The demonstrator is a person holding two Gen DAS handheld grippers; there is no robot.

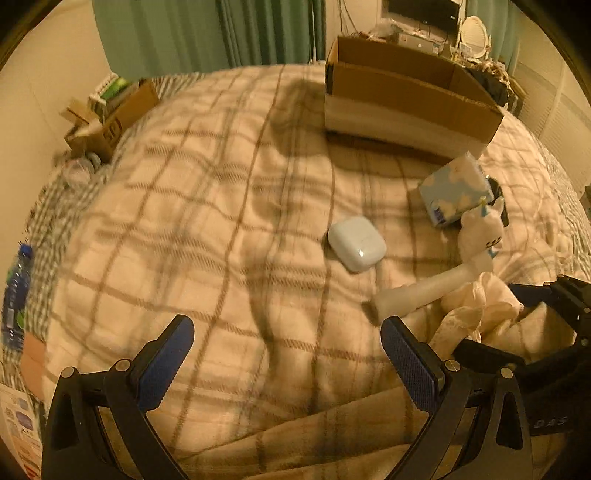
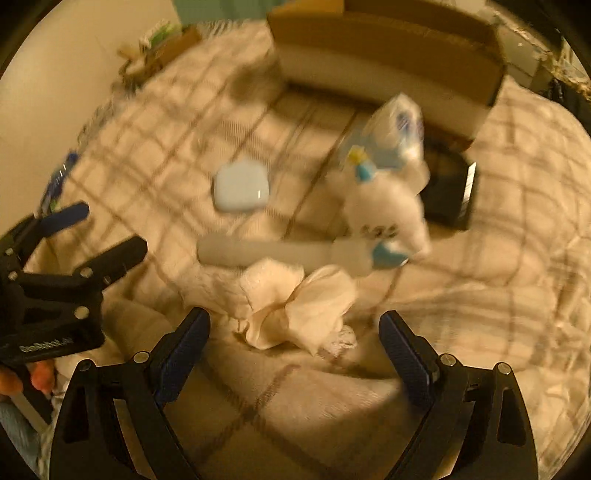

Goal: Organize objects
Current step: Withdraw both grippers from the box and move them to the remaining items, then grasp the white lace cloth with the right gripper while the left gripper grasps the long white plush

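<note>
On a plaid blanket lie a white earbud case, a blue tissue pack, a white plush toy, a white tube, a crumpled cloth and a dark flat box. An open cardboard box stands behind them. My left gripper is open and empty, short of the case; it also shows in the right wrist view. My right gripper is open, just short of the cloth.
A second cardboard box with clutter sits at the bed's far left corner. A blue water bottle lies at the left edge. Green curtains and a cluttered shelf stand behind the bed.
</note>
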